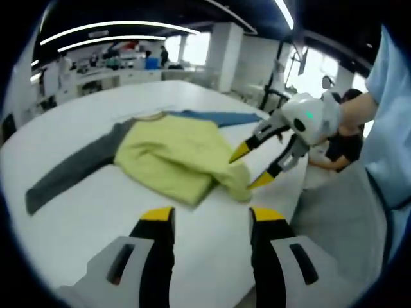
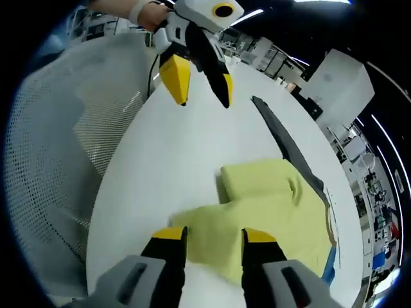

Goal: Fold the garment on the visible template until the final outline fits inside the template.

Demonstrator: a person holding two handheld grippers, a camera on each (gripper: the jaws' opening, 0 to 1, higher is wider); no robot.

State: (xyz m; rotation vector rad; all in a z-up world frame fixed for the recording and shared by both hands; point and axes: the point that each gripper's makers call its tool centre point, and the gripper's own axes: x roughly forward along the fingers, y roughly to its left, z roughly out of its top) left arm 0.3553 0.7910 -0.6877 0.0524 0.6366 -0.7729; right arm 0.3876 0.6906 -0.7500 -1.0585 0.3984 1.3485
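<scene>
The garment (image 1: 173, 160), a yellow-green sweatshirt with grey sleeves, lay partly folded across the middle of the left gripper view on a white table (image 1: 83, 218). One grey sleeve (image 1: 70, 170) trailed out to the left of the frame, and a strip of blue (image 1: 218, 118) showed along the garment's far edge (possibly the template, though I could not tell for sure).

The left gripper (image 1: 209, 221) rose from the bottom of its view with jaws apart and nothing between them, hovering short of the fabric. The right gripper (image 1: 257, 165) came in from the right of that frame, jaws also apart, its yellow tips at the lower right corner of the body, seemingly just over the cloth; in the right gripper view (image 2: 210, 239) its tips straddled the near yellow hem.

To do this step well, I judged the right jaws should close on the hem layer alone, then carry it up and over in one smooth sweep toward the blue strip, with the left gripper steadying or taking the grey sleeve afterwards.

The table edge (image 1: 292, 192) ran close on the right of the left view, so the pull should go inward; open white surface lay to the lower left.
</scene>
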